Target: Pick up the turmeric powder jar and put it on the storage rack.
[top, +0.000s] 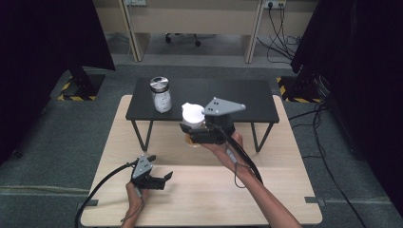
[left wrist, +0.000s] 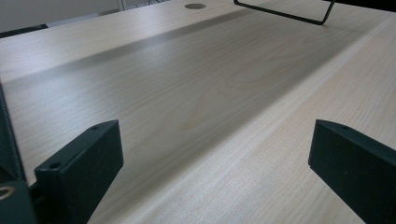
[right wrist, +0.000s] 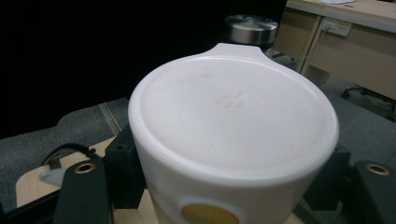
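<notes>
Right gripper (top: 196,127): jaws clamped on white lidded cup (right wrist: 233,140), held above wooden table (top: 280,190) at black bench's (top: 247,102) front edge; left gripper (top: 165,179): jaws spread, empty, near table's front-left; glass jar (top: 160,94): bench's left end.

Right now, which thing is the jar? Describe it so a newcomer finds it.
Find the low black shelf standing on the wooden table. The jar stands at its left end: clear glass, silver lid, white contents. The white cup nearby is clamped in the right gripper.
</notes>
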